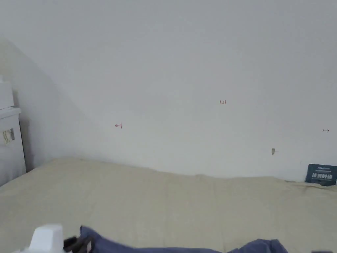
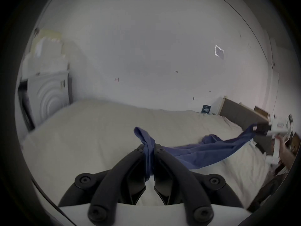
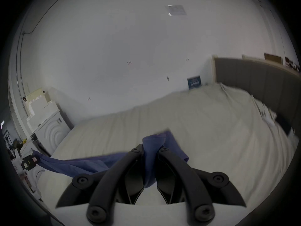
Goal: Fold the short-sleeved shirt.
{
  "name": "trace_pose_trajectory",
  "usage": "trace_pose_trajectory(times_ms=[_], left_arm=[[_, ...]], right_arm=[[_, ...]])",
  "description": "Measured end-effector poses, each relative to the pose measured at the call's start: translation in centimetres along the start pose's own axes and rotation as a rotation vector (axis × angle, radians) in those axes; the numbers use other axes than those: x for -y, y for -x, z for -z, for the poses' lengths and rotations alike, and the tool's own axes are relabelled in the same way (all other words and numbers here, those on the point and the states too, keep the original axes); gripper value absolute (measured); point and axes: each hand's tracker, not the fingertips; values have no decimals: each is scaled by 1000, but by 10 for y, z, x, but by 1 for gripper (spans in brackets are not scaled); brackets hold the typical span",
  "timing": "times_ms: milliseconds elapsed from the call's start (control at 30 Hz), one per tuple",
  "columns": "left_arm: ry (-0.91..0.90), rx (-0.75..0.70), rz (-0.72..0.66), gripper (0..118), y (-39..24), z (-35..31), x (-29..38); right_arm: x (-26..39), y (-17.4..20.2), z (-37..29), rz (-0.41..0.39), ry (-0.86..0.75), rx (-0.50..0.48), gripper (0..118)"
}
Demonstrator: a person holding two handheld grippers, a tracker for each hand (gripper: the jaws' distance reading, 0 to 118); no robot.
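A blue short-sleeved shirt (image 2: 203, 154) hangs stretched between my two grippers above the beige bed (image 2: 97, 131). My left gripper (image 2: 149, 149) is shut on one bunched end of it, with a fold of cloth poking out past the jaws. My right gripper (image 3: 149, 149) is shut on the other end of the shirt (image 3: 78, 164). In the left gripper view the right gripper (image 2: 259, 129) appears at the far right, with a hand behind it. In the head view the shirt (image 1: 263, 247) and the left gripper (image 1: 77, 244) peek in at the bottom edge.
A white cabinet (image 2: 47, 99) with boxes on top stands at the bed's left end. A grey headboard (image 3: 260, 86) runs along the right. A dark blue card (image 1: 321, 174) leans against the white wall. The bed (image 1: 164, 204) lies bare in front.
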Motion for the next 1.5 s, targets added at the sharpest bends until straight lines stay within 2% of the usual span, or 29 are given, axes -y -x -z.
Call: trace_pose_trajectory(times_ms=[167,233,300,367,433,600,767,800,833,867,900,967,1133,1200,1300,1500], left_arm=[[55,-25,-51,7,-2,-98,97],[87,-34,-109,7,0,-134,125],[109,-80,-115,7,-5,-171,151],[153,-49,-99,7,-7,-199,168],[182,-85,-96,7,-7,-217,180],[211,-90,-134,7,-1,-209,182],[187,-72,-64,9,-8,-179,161],[193,-78,-70,16,-5,-172,155],[202,-91,-79,32,-1,-167,151],[188,-141,-87,64,3,-165,148],[172,-193,-95,83,8,-164,145],[176,-212,-123,107,18,-169,136],[112,-219,-160,109,23,-189,121],[100,-206,-166,109,18,-193,119],[91,-156,-184,109,10,-194,116],[67,-121,-132,109,-17,-184,102]], right_arm=[[108,-42,-93,169,41,59,9],[142,-55,-125,197,52,78,9],[170,-60,-156,178,92,109,9],[190,-70,-181,201,130,128,9],[207,-76,-198,211,146,187,9],[216,-82,-199,170,195,191,9],[199,-73,-185,120,139,170,10],[195,-76,-181,116,144,163,14],[191,-75,-179,83,156,195,28],[190,-74,-180,35,125,256,56],[188,-73,-184,-6,75,302,75],[179,-73,-195,-19,32,306,97],[165,-86,-217,130,-23,185,99],[162,-86,-217,157,-14,185,99],[160,-73,-216,135,-11,184,99],[150,-30,-215,-18,-55,119,99]])
